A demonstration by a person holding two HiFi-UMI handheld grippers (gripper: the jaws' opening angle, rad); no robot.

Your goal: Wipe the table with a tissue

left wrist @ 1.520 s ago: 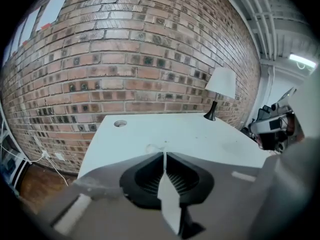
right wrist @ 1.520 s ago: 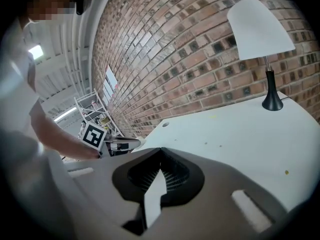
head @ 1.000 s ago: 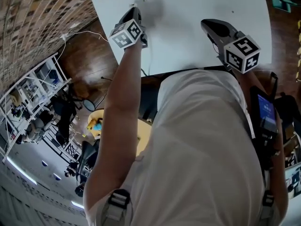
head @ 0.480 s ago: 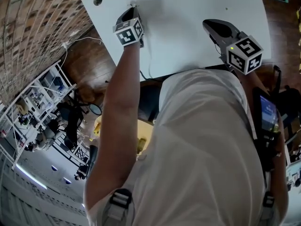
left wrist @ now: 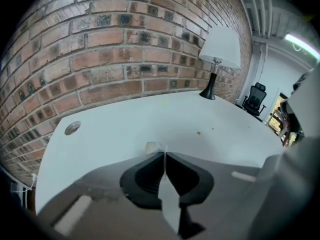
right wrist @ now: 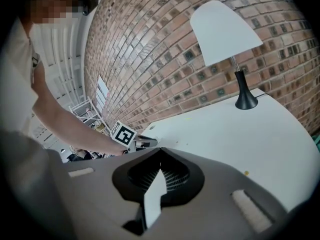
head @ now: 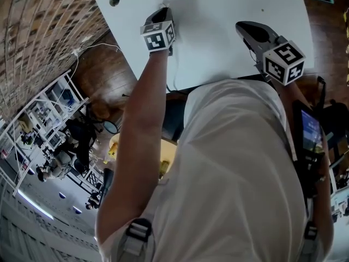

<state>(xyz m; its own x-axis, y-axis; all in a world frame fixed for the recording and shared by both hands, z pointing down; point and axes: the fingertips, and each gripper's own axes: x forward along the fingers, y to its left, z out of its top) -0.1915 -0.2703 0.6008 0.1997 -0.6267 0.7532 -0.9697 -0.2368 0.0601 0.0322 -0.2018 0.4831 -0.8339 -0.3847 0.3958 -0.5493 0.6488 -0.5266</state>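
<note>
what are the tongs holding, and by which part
Left tongs are shut on the tissue, pinching it at their tips; only a small bit pokes out. Right tongs are shut with nothing between them.

Smooth matt white table (head: 218,37), rough red brick wall (left wrist: 125,44), thin soft paper tissue (left wrist: 151,147), glossy wood floor (head: 103,75)

A brick wall (left wrist: 125,44) rises behind a white-shaded lamp (left wrist: 218,46); a black office chair (left wrist: 256,96) stands beyond, and white wire shelves (head: 46,105) line a dark wood floor (head: 103,70).
</note>
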